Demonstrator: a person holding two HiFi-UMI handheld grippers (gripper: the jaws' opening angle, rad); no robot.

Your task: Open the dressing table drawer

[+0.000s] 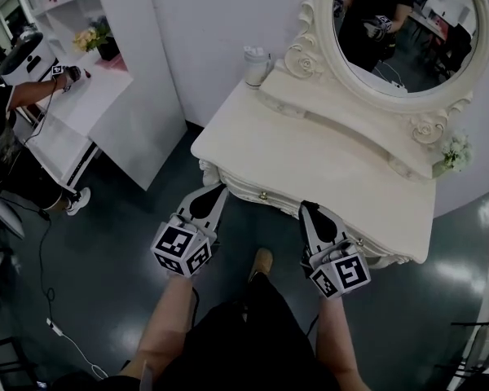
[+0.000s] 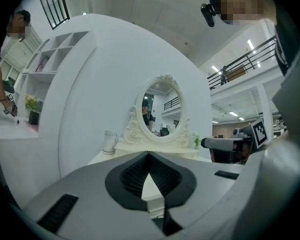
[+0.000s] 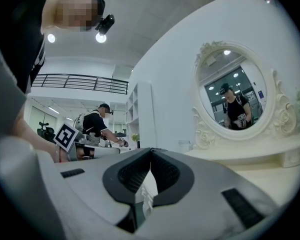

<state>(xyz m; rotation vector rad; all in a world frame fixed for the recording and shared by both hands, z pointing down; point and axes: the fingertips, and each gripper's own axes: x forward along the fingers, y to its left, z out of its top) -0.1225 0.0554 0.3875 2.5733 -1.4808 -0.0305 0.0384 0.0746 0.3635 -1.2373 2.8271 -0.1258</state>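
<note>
The cream dressing table (image 1: 310, 157) with its oval mirror (image 1: 403, 27) stands in front of me. Its carved drawer front runs under the near edge and carries a small gold knob (image 1: 263, 195); the drawer looks closed. My left gripper (image 1: 213, 194) is level and shut on nothing, its tips just left of the knob near the table's corner. My right gripper (image 1: 308, 210) is also shut and empty, close to the drawer front to the right of the knob. In the left gripper view the shut left gripper (image 2: 149, 155) points at the table (image 2: 140, 156); the right gripper view shows the right gripper (image 3: 151, 151) closed the same way.
A white cup (image 1: 255, 65) stands at the table's back left and small flowers (image 1: 455, 149) at its right end. A white shelf unit (image 1: 138, 96) stands to the left, where another person (image 1: 4, 112) works. A cable (image 1: 65, 332) lies on the dark floor.
</note>
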